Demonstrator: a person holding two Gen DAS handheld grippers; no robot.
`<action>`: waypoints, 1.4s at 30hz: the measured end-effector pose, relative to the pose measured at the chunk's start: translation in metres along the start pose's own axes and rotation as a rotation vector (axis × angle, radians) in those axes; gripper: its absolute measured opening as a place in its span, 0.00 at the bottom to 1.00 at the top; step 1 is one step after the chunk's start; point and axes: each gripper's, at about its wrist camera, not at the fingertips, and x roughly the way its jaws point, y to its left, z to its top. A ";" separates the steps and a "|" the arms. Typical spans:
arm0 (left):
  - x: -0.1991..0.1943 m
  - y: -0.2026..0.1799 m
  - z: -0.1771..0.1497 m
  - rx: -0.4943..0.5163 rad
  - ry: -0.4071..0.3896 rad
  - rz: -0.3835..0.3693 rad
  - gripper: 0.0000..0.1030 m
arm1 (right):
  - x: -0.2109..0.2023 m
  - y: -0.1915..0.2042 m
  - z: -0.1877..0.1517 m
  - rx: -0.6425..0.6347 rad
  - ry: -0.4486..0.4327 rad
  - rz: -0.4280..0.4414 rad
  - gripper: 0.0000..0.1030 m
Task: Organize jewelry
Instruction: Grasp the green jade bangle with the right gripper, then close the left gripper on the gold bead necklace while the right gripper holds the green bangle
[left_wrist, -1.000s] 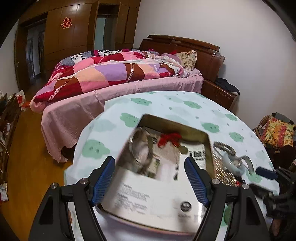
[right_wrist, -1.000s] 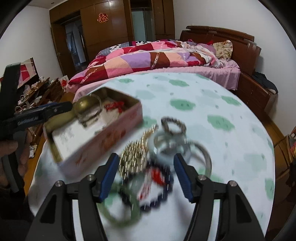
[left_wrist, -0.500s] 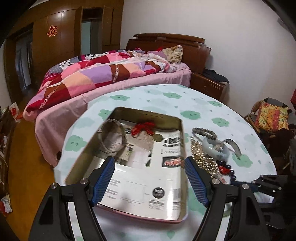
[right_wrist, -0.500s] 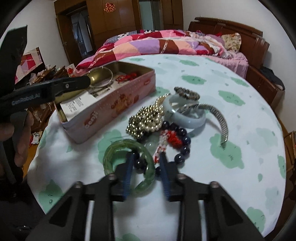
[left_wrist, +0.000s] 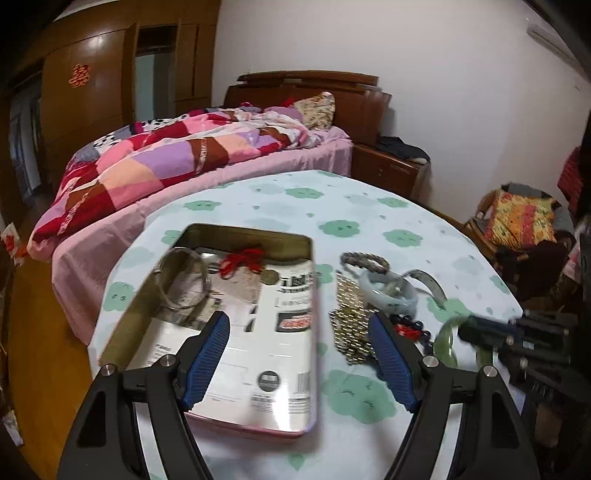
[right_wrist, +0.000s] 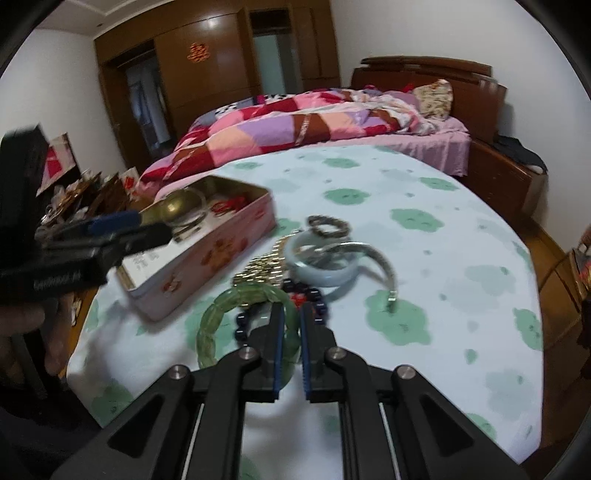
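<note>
right gripper (right_wrist: 290, 321) clamped on green bangle (right_wrist: 221, 314) near rim | tin (right_wrist: 207, 258) lies far-left | left gripper (left_wrist: 299, 350) open, over tin

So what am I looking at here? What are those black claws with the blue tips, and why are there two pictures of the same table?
Those are not robot arms. A person holds a two-finger gripper in each hand, and a wide-angle camera on each gripper looks forward along its fingers, which gives two views of one table.

In the left view, the left gripper is open above an open pink tin holding a silver bangle and a red cord charm.

In the right view, the right gripper has closed on a green bangle. Beside it lie dark beads, a pale jade bangle, a gold beaded piece, a brown bead bracelet and a metal watch band.
</note>
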 end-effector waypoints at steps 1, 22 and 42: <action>0.000 -0.004 -0.001 0.012 0.002 -0.006 0.75 | -0.001 -0.005 0.000 0.009 -0.003 -0.012 0.10; 0.061 -0.051 -0.002 0.130 0.159 -0.107 0.33 | -0.009 -0.029 -0.006 0.064 -0.021 -0.021 0.10; 0.044 -0.041 0.001 0.099 0.132 -0.151 0.00 | -0.008 -0.025 -0.008 0.061 -0.018 -0.017 0.10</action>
